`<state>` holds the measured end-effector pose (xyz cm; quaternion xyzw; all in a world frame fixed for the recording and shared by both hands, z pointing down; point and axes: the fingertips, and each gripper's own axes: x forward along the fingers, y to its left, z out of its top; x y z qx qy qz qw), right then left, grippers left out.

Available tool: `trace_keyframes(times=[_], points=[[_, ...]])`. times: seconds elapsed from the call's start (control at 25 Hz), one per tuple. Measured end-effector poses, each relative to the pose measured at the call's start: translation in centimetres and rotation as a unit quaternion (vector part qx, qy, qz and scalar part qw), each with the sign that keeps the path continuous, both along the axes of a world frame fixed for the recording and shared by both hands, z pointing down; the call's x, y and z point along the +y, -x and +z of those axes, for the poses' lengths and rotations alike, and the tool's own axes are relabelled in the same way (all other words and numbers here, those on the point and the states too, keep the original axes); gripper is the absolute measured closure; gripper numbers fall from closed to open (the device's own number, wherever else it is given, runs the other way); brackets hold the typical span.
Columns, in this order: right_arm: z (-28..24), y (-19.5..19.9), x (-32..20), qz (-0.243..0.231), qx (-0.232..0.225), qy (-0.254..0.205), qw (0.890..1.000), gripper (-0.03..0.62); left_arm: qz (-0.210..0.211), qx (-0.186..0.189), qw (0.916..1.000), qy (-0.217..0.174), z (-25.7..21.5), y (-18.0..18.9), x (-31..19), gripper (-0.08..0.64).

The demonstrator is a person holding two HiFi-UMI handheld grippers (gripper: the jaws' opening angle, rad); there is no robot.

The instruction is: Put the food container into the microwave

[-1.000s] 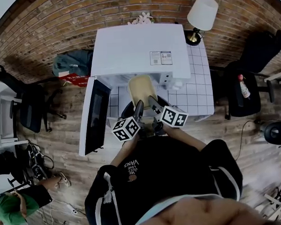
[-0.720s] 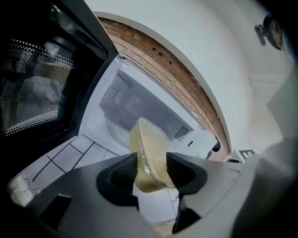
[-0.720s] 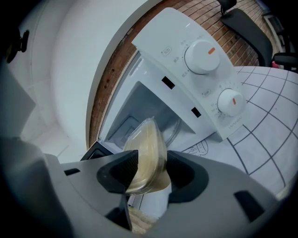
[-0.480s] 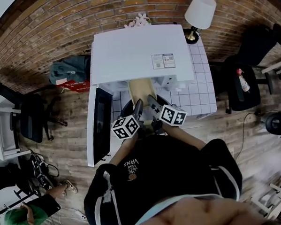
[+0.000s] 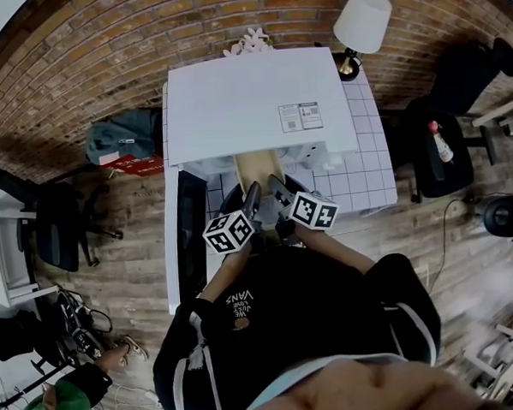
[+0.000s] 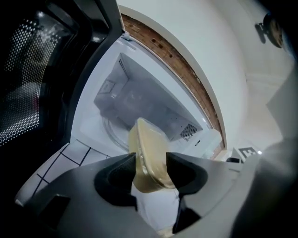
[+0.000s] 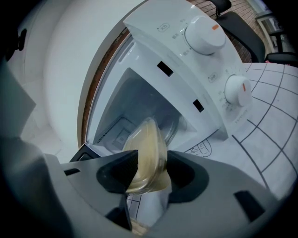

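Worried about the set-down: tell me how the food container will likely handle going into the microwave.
The food container looks like thin clear plastic, so it probably flexes under the jaws. Held only at its near end by the left gripper and right gripper, it may droop or tilt. Its pale filling suggests moderate weight.

The food container [image 6: 150,151] is clear, glossy plastic. The microwave [image 5: 251,106] has a smooth white casing, and its door [image 6: 28,93] shows dark perforated mesh. The tabletop [image 5: 366,168] looks tiled, and the floor [image 5: 121,245] is planked wood.
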<state>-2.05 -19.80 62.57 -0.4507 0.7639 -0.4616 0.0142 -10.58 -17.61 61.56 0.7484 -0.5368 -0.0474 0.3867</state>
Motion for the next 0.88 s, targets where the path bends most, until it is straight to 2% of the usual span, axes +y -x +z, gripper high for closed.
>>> trace_keyframes(times=[0.36, 0.6, 0.88], points=[[0.9, 0.5, -0.6, 0.002, 0.015, 0.006, 1.0, 0.416, 0.007, 0.002, 0.9999, 0.009, 0.9, 0.6, -0.8, 0.359], [1.0, 1.3, -1.3, 0.0, 0.009, 0.008, 1.0, 0.416, 0.007, 0.009, 0.9998, 0.016, 1.3, 1.0, -1.4, 0.356], [0.9, 1.6, -2.0, 0.005, 0.016, 0.006, 1.0, 0.414, 0.015, 0.024, 0.9993, 0.024, 1.4, 0.9, -2.0, 0.314]])
